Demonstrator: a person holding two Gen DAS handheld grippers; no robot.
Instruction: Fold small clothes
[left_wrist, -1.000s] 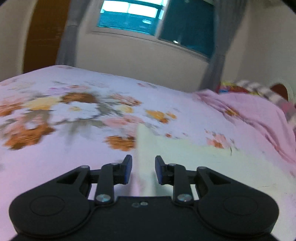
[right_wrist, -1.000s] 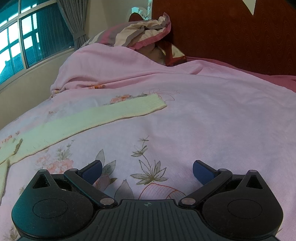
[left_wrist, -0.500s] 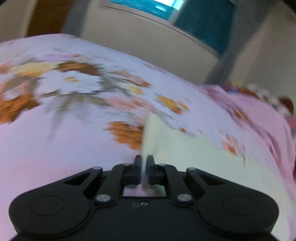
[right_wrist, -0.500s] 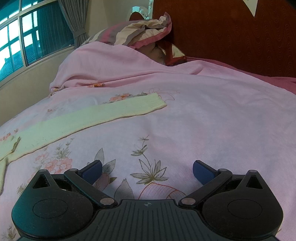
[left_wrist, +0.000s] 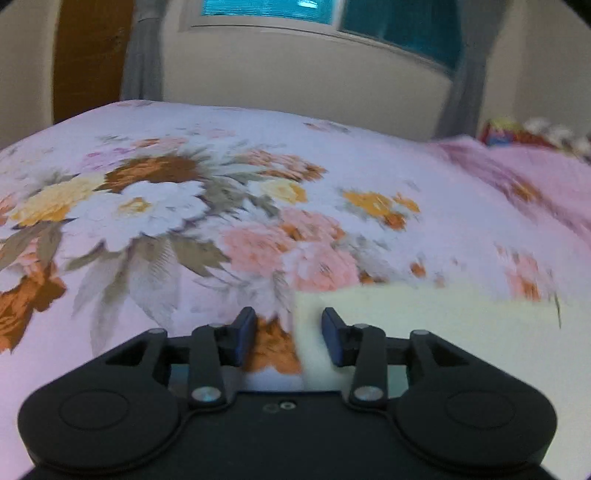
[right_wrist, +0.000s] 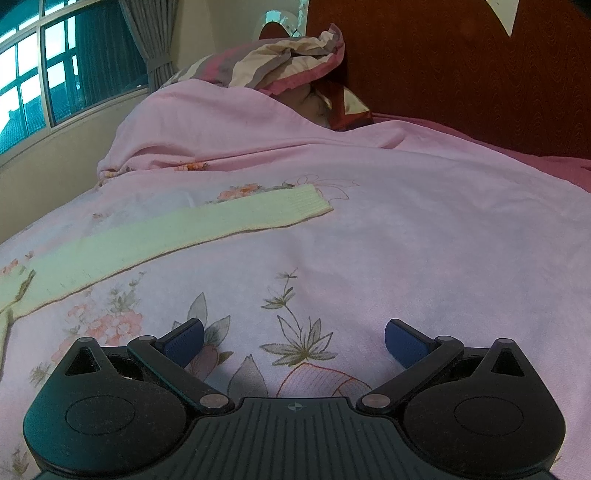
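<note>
Two wrist views. Left wrist view: much of the floral bedsheet (left_wrist: 155, 221) is smeared by motion, and the pale yellow garment (left_wrist: 424, 325) runs out of frame at the right and under the tool body, so its full shape cannot be made out. The left gripper (left_wrist: 289, 334) has its jaws apart, having just been opening; the garment's left edge lies between them, near the right pad, which does not visibly press on it. Half a second earlier the jaws were nearly together at that edge. The window (left_wrist: 325, 14) is cut off at the top.

Right wrist view: the right gripper (right_wrist: 293, 341) stands wide apart over bare sheet, nothing between its jaws, unchanged from the earlier frames. The garment's long ribbed sleeve (right_wrist: 177, 236) lies flat on the pink sheet (right_wrist: 424, 236), well apart from the gripper, its left part cut off. Pillows (right_wrist: 280, 62) are partly hidden under the cover by the headboard (right_wrist: 461, 66).
</note>
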